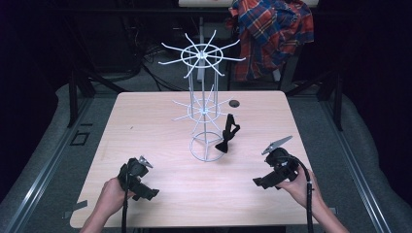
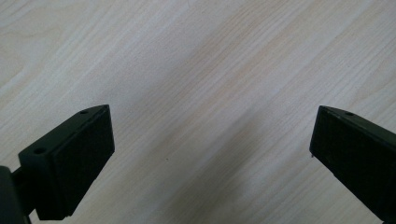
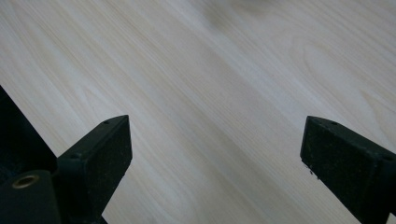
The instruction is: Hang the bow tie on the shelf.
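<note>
Bow tie [image 1: 228,133] against wire rack [image 1: 204,109], hanging point hard to make out

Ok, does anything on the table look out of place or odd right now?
Nothing looks spilled or broken. The white wire rack stands upright with a black bow tie hanging on a lower arm. The left gripper and right gripper hang open over bare table.
</note>
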